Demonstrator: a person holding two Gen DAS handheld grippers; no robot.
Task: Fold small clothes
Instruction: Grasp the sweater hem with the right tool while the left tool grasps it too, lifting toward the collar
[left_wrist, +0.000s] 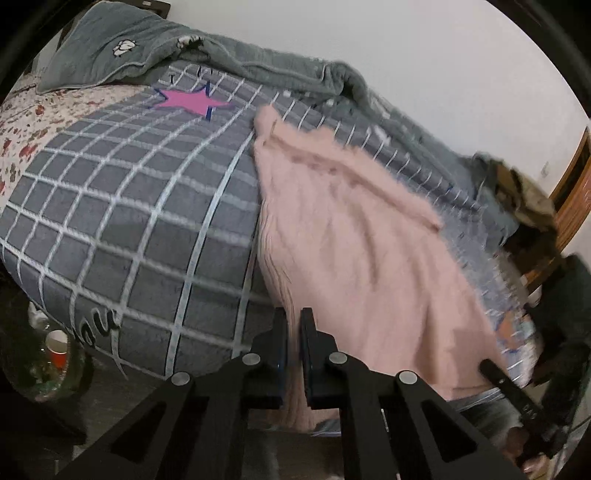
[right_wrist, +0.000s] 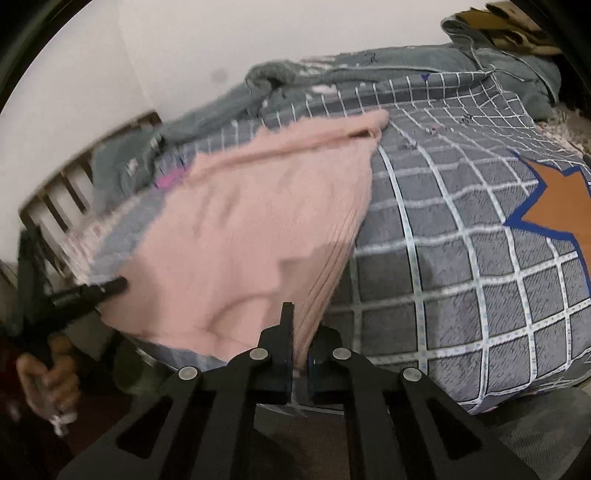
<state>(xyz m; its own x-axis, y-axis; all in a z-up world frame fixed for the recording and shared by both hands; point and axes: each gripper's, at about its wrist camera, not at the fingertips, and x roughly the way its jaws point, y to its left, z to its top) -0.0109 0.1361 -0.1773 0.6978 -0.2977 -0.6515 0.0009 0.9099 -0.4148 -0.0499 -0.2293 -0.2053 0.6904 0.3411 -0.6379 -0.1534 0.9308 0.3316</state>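
A pink fuzzy knit garment (left_wrist: 354, 236) lies spread over the grey checked quilt (left_wrist: 129, 206) at the bed's near edge. My left gripper (left_wrist: 294, 325) is shut on the garment's ribbed hem at one corner. My right gripper (right_wrist: 301, 332) is shut on the ribbed hem (right_wrist: 321, 291) at the other corner of the same garment (right_wrist: 251, 221). Each gripper shows in the other's view: the right gripper's tip (left_wrist: 495, 373) at the far right of the left wrist view, the left gripper (right_wrist: 107, 286) at the left of the right wrist view. The garment is blurred.
A grey blanket (left_wrist: 280, 70) is bunched along the wall. A grey pillow (left_wrist: 107, 48) lies at the head. A wooden bed frame (right_wrist: 62, 192) stands at one end. A red-and-white cup (left_wrist: 57, 347) sits in clutter on the floor. The quilt (right_wrist: 461, 258) has star patches.
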